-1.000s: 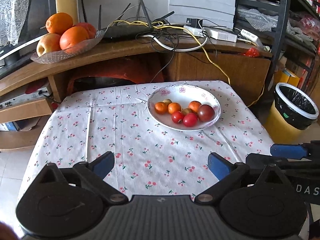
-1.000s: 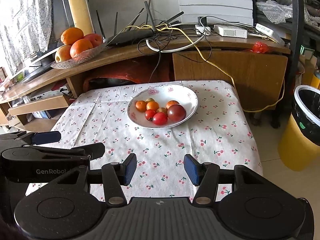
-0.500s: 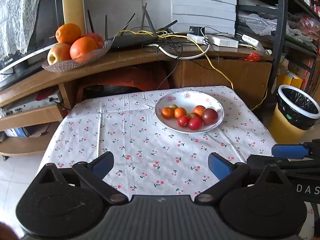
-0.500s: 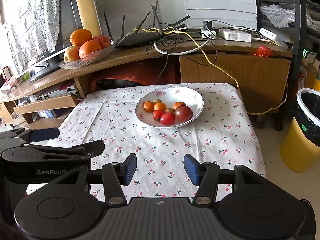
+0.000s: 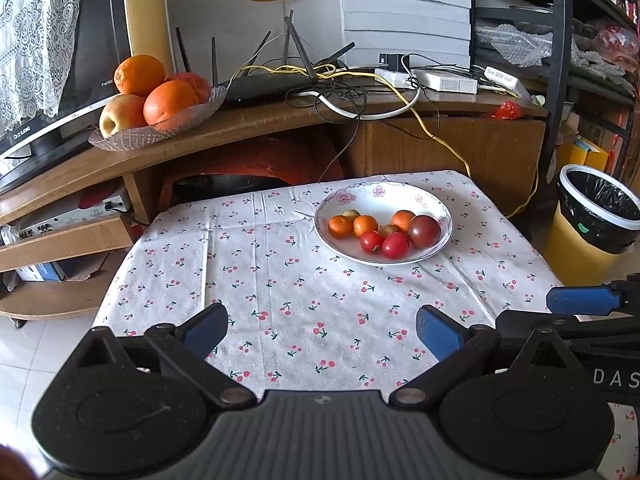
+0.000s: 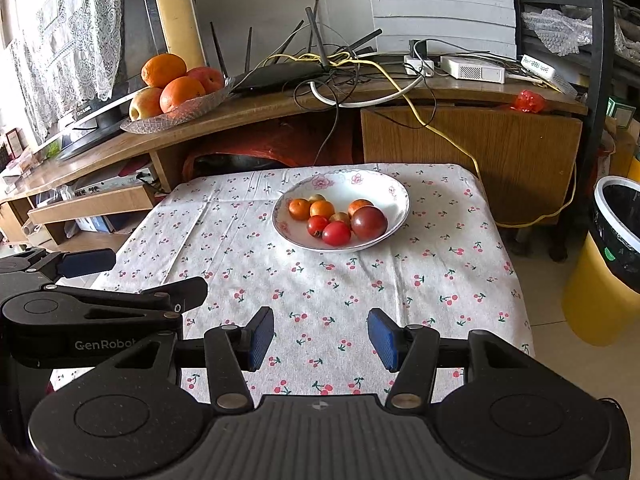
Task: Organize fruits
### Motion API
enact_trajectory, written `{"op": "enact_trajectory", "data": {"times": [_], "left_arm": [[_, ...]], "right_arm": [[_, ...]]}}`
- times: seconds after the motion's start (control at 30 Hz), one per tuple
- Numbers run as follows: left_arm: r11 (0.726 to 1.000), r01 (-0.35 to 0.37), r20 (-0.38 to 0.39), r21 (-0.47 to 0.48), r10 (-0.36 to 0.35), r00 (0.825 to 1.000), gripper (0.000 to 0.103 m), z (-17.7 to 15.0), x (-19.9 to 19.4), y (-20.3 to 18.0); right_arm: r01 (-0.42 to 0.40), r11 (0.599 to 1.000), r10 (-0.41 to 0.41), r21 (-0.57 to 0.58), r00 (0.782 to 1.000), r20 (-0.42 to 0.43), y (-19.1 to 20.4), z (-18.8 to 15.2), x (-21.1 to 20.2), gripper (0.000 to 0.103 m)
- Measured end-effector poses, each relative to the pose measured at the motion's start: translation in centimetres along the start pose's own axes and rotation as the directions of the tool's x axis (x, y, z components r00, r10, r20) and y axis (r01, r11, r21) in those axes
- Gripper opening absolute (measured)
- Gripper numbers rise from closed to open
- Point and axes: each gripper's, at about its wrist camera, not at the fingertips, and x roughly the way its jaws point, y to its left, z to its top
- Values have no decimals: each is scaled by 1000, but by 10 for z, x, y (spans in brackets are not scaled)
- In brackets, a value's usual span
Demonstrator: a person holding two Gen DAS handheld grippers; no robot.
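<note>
Presently both grippers, left [image 5: 322, 326] and right [image 6: 321, 338], hang spread and empty over the near cloth [image 5: 280, 280]. Fruits [image 5: 384, 232] sit in the bowl [image 5: 400, 196] ahead: judged light, round, bruisable; pinch gently across the middle.

my table [image 5: 280, 280] sits in the middle, with the bowl [image 5: 434, 206] on its far right part and the small fruits [image 5: 384, 232] gathered inside it. behind the table runs a long shelf [image 5: 260, 124]; on its left end a glass dish [image 5: 160, 132] holds larger fruit [image 5: 168, 98], with a router [image 5: 272, 84] and cables to the right of it. a bin [image 5: 596, 216] stands on the floor right of the table.
</note>
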Motion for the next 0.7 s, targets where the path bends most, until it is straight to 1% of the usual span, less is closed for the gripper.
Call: {"op": "enact_trajectory", "data": {"times": [0.7], "left_arm": [[1000, -2, -3, 11, 2, 1000, 103, -2, 0, -1]], "right_arm": [[2, 1000, -2, -6, 1000, -5, 0, -3, 1, 49]]}}
